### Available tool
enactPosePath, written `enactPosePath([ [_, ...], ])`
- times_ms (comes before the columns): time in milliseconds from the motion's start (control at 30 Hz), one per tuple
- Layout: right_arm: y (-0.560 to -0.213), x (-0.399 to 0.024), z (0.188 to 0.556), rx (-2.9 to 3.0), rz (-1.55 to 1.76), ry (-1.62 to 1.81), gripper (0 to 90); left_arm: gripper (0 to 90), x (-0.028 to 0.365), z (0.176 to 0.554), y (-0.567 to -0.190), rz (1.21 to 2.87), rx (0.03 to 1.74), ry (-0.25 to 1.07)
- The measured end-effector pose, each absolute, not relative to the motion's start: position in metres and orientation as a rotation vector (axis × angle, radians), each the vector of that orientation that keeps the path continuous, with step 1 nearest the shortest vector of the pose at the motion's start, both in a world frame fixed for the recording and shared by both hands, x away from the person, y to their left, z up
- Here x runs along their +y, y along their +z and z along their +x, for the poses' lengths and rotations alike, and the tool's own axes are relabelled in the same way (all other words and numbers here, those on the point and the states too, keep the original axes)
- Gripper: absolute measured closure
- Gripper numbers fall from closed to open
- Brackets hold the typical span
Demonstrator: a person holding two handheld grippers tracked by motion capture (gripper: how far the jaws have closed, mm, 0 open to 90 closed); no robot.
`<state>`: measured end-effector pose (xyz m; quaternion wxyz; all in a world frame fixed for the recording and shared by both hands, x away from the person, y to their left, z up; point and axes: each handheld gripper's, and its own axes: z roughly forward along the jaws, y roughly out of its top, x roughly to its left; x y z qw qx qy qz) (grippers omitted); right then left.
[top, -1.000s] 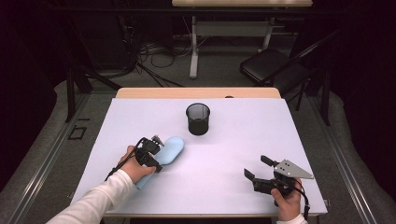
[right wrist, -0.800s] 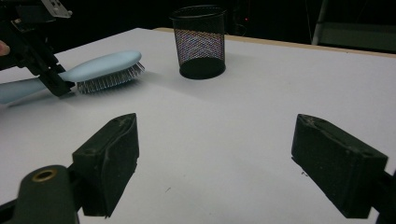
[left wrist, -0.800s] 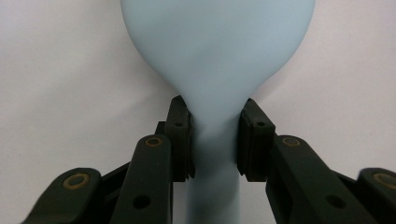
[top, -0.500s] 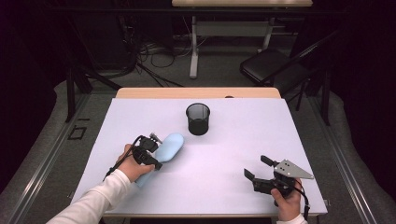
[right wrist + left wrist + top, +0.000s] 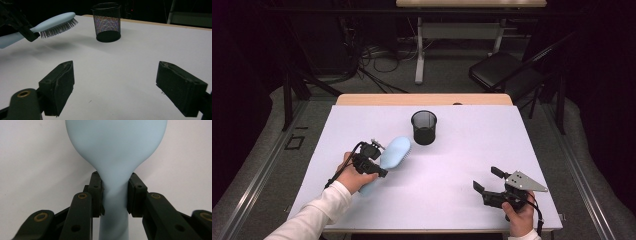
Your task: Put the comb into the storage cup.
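Two claws at work: left claw pinching blue hairbrush at its narrow neck, bristles down, lifted off counter near mesh cup; right claw spread, idle; likely light, stiff, slightly slick.

A lab-like recording room: dark curtains, floor cables, one white table.

Right gripper: jaws set wide apart, nothing between them, white table beneath
Hairbrush: ahead and far left, lifted off the table, bristles down, shadow below
Left gripper: clamps the brush's handle
Mesh cup: straight ahead, upright, beside the brush head
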<state>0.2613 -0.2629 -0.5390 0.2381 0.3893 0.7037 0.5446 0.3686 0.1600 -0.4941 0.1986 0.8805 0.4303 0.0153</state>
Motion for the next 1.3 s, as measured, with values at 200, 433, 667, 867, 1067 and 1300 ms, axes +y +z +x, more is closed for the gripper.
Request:
enactPosePath([
  [200,-0.540,-0.262,0.262,1.926,1.068,1.494,14.6,70.2,0.159,0.368,-0.485,2.438,1.183,0.076],
  [433,-0.540,-0.262,0.262,1.932,1.068,1.487,14.6,70.2,0.157,0.367,-0.470,2.382,1.149,0.137],
  [667,-0.540,-0.262,0.262,1.937,1.071,1.485,14.6,70.2,0.152,0.363,-0.457,2.329,1.074,0.192],
  [867,-0.541,-0.262,0.262,1.929,1.069,1.486,14.6,70.2,0.151,0.360,-0.450,2.267,1.035,0.228],
  [1067,-0.541,-0.261,0.263,1.932,1.073,1.487,14.6,70.2,0.149,0.359,-0.448,2.205,1.026,0.223],
  [1300,-0.542,-0.258,0.263,1.955,1.062,1.470,14.6,70.2,0.147,0.357,-0.445,2.149,1.012,0.236],
])
